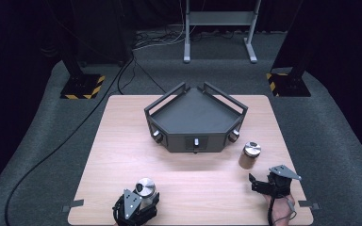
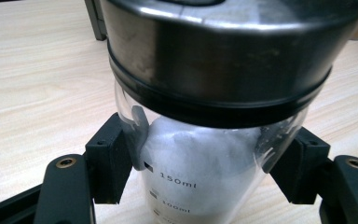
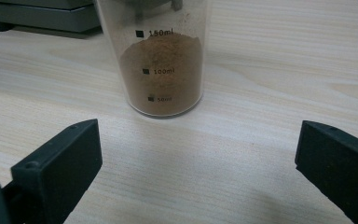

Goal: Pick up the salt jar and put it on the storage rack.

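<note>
2 jars (image 1: 145,189) (image 1: 250,155), 1 tray (image 1: 195,117), 2 grippers (image 1: 139,205) (image 1: 259,184)

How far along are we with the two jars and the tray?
Nothing is delivered yet: the dark tray holds neither jar. In hand: the left tool has its jaws closed on the white-powder jar, near the table's front edge. Left: the right tool is open, short of the brown-powder jar, which stands ungrasped on the table. Likely both jars go to the tray.
</note>
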`<state>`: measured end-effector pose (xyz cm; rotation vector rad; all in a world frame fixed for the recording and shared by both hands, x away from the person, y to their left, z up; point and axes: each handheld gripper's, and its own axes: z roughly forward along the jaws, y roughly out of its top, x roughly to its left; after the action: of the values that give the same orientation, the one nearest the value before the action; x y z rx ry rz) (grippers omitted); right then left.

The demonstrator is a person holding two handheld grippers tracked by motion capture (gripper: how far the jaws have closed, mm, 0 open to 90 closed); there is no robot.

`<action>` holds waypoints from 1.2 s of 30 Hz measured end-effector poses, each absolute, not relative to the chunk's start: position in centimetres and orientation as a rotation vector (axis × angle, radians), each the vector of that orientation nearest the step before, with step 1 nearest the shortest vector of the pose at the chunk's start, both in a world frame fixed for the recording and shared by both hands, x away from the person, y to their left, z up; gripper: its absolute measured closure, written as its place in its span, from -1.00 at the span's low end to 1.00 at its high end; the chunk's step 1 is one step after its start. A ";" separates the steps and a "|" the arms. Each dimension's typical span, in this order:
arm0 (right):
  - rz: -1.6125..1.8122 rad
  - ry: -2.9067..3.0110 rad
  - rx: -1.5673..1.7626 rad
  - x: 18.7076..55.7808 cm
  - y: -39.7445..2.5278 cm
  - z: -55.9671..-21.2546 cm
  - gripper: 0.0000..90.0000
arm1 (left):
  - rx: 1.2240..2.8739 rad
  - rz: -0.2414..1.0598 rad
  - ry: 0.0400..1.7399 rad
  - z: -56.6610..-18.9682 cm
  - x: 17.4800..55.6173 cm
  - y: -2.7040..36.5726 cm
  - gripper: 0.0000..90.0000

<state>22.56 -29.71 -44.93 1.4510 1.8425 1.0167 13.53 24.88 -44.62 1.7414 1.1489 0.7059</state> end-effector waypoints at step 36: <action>1.001 1.859 1.452 22.8 -29.6 -44.8 -1.00 | 1.765 0.705 1.087 -42.7 15.4 24.7 -0.31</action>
<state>22.82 -29.59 -44.77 1.4519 1.8590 1.0005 15.42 24.66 -42.69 1.7648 1.0866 0.7053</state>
